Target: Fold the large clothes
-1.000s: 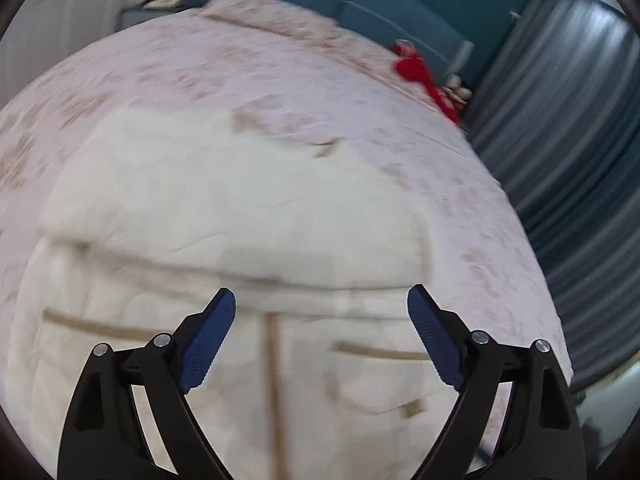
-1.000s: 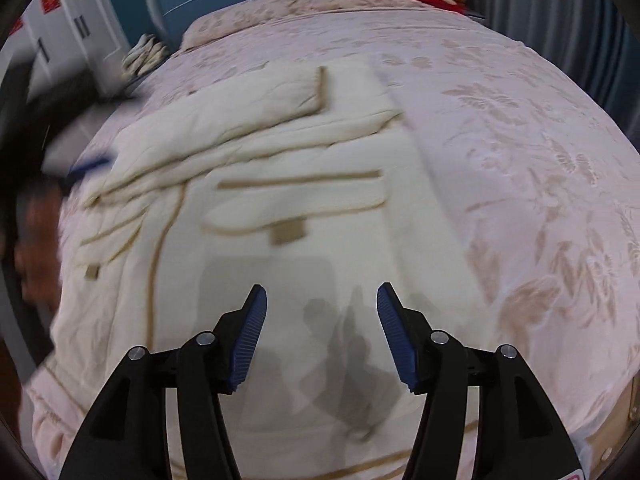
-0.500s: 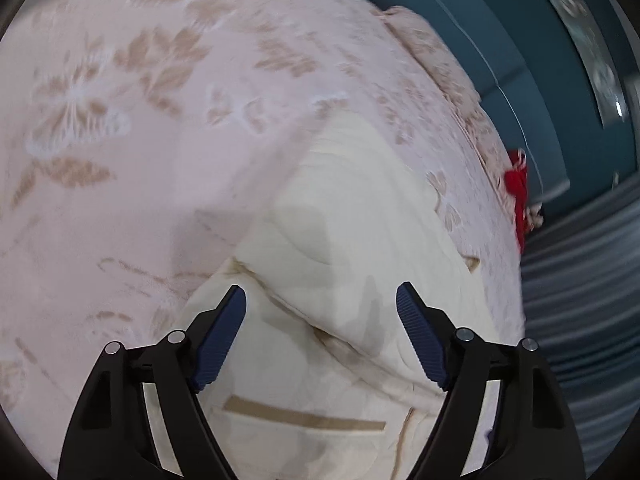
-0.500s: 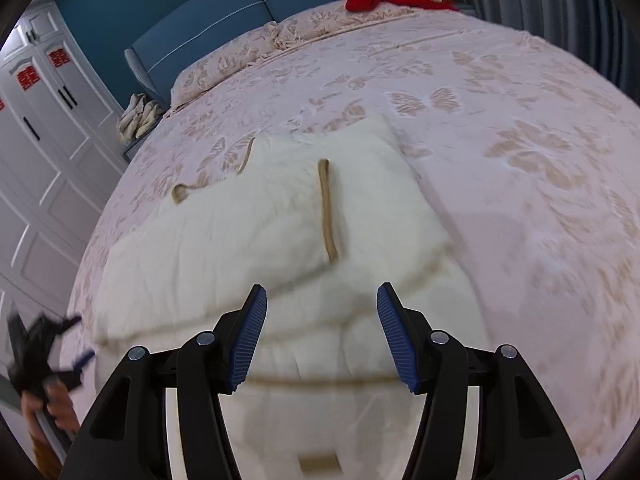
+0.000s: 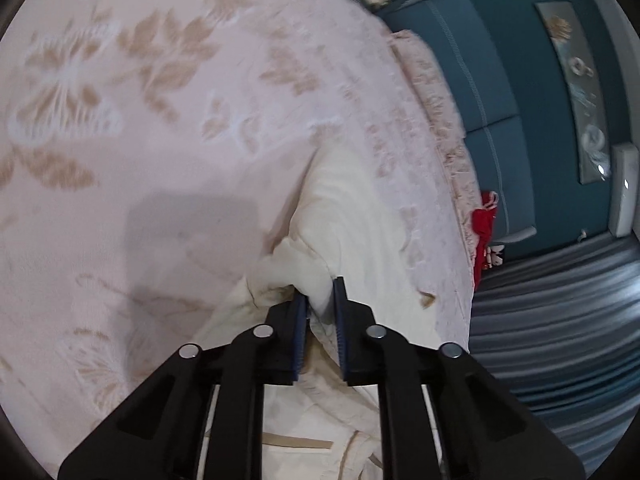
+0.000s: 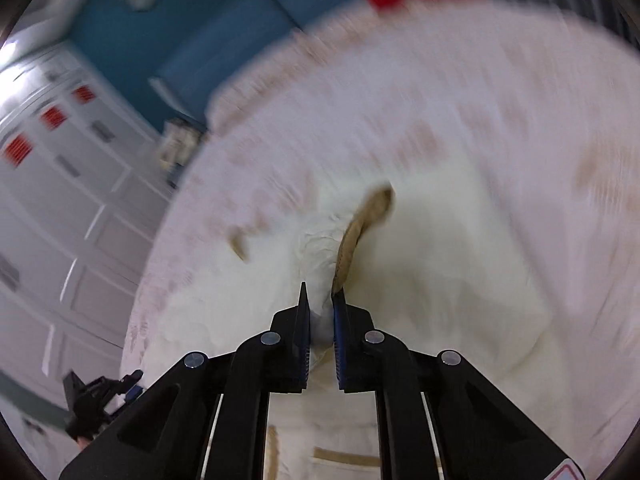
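A large cream quilted garment with tan trim lies on the pink floral bed. My left gripper is shut on a bunched fold at its edge. In the right wrist view the same garment is blurred by motion. My right gripper is shut on another fold of it, beside a tan trim strip. The left gripper also shows small at the lower left of the right wrist view.
The pink bedspread spreads around the garment. A blue headboard, a pillow and a red item are at the bed's head. Grey curtains hang on one side, white wardrobes on the other.
Both grippers went from open above the garment to shut on folds of it. Both cameras have swung, and the right view is now motion-blurred.
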The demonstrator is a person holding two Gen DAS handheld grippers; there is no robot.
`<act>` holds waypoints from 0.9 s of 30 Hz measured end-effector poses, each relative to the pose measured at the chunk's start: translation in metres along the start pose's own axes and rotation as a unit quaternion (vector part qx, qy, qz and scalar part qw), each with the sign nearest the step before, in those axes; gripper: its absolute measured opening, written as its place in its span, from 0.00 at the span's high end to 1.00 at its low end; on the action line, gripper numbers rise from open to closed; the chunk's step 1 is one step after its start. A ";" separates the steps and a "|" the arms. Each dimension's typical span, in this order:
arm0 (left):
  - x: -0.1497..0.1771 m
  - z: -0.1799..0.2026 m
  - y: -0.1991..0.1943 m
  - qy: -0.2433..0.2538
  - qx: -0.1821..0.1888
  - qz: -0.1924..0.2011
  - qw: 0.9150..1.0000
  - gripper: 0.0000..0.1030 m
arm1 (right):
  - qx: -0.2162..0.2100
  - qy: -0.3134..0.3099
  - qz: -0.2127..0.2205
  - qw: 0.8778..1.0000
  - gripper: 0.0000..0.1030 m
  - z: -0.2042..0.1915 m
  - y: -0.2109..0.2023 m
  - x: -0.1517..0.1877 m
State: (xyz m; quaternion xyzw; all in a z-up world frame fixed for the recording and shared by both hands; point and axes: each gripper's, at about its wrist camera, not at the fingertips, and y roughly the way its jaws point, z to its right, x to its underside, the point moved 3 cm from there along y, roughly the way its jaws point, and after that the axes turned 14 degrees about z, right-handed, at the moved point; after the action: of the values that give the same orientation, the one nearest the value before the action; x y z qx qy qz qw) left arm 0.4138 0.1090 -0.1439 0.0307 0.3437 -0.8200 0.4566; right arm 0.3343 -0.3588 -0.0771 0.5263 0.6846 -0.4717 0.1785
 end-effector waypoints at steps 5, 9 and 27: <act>0.017 0.011 0.003 0.110 -0.039 0.026 0.993 0.92 | 0.053 -0.115 0.027 0.992 0.91 -0.003 -0.014 0.003; 0.047 -0.011 0.026 0.152 -0.099 0.006 0.983 0.93 | 0.119 -0.126 -0.054 0.983 0.91 0.036 0.024 0.050; 0.065 0.059 -0.041 0.371 -0.145 0.103 0.912 0.65 | 0.119 -0.156 0.011 0.980 0.80 -0.016 -0.034 0.045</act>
State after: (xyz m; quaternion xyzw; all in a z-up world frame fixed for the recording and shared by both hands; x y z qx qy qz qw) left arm 0.3605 0.0407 -0.1005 0.3011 0.5982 -0.6394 0.3778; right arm 0.2911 -0.3205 -0.0868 0.4714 0.5813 -0.6240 0.2249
